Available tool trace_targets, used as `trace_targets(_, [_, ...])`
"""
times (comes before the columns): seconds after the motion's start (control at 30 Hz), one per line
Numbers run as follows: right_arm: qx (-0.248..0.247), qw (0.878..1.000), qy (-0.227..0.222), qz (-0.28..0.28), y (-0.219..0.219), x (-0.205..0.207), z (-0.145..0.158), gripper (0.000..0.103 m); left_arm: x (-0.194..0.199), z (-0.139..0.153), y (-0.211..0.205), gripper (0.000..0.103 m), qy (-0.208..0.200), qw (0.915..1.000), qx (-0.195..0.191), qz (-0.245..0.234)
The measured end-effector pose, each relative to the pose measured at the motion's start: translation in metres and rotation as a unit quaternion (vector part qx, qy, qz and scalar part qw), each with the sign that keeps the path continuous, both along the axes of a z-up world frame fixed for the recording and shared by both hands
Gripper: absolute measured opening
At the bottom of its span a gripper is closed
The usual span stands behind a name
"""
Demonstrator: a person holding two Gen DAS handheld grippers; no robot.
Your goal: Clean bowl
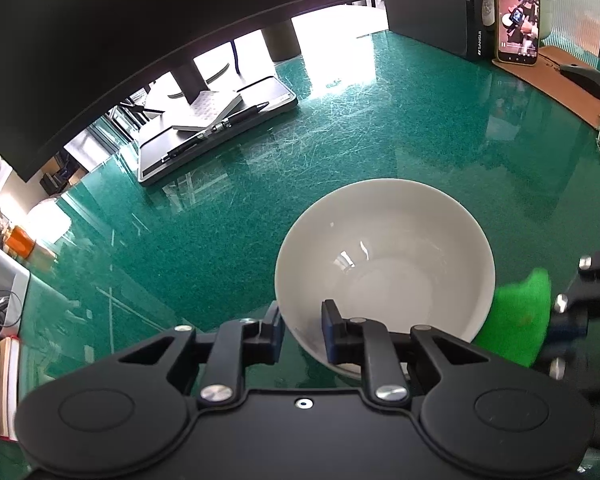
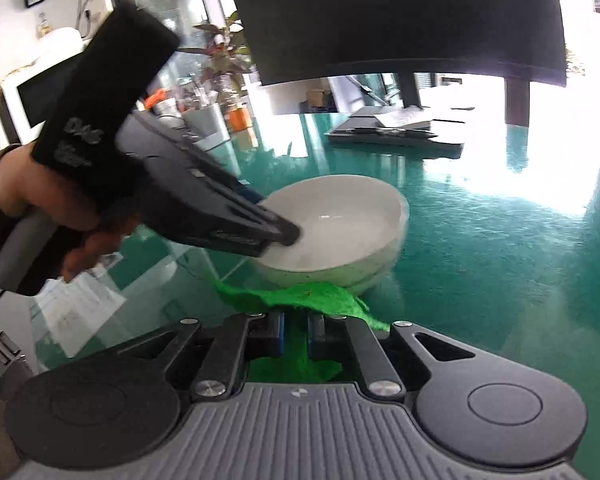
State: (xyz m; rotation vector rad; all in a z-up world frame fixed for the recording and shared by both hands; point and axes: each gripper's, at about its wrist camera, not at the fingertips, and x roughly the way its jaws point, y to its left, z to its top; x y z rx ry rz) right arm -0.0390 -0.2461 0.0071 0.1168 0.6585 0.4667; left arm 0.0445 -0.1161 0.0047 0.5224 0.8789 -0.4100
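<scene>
Now, left wrist view: left gripper (image 1: 301,330) clamped on the near rim of the white bowl (image 1: 384,256), one pad inside the wall, the other outside, jaws almost together with only the thin wall between. Bowl sitting on the green desk (image 1: 228,184), near and right of centre, inside looking bare and glossy. Green cloth (image 1: 516,316) bunched just beside the bowl's right side, right gripper (image 1: 556,320) only partly visible at the right edge. Risk from here, as a guess: grip on one thin edge only, so a hard wipe on the opposite side could tip the bowl or twist it out of the pads; glossy desk, so sliding likely too.

Over to the right wrist view: right gripper (image 2: 296,334) clenched on the green cloth (image 2: 300,298), cloth spilling out ahead between the pads, lying on the desk just near of the bowl (image 2: 340,236). Left gripper (image 2: 290,236) coming in from the left, biting the bowl's left rim, a hand (image 2: 32,196) behind it. Cloth held by a small pinch, so could well pull free under a scrubbing stroke.
</scene>
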Motion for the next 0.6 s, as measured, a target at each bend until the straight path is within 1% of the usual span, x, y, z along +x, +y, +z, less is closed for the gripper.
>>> trace_targets(0.03, [0.001, 1.000, 0.002, -0.007, -0.004, 0.002, 0.000, 0.010, 0.000, 0.000, 0.000, 0.020, 0.000, 1.0000, 0.000, 0.002])
trace_targets(0.2, [0.003, 0.999, 0.003, -0.034, -0.017, 0.008, -0.003, 0.010, -0.003, 0.001, 0.001, 0.020, 0.001, 1.0000, 0.002, 0.007])
trace_targets(0.33, [0.006, 0.999, 0.000, -0.047, -0.022, 0.013, -0.005, 0.011, -0.011, 0.000, 0.000, 0.026, 0.000, 0.9999, 0.012, 0.003])
trace_targets(0.43, [0.004, 0.999, 0.000, -0.049, -0.023, 0.016, -0.006, 0.011, -0.015, 0.001, 0.000, 0.027, -0.001, 0.9998, 0.018, 0.002])
trace_targets(0.5, [0.006, 0.999, 0.002, -0.048, -0.024, 0.018, -0.007, 0.011, -0.012, 0.003, 0.001, 0.028, 0.000, 0.9999, 0.016, 0.003])
trace_targets(0.6, [0.007, 0.999, 0.000, -0.044, -0.023, 0.018, -0.007, 0.011, -0.009, 0.006, -0.002, 0.033, -0.012, 0.9994, 0.033, -0.007])
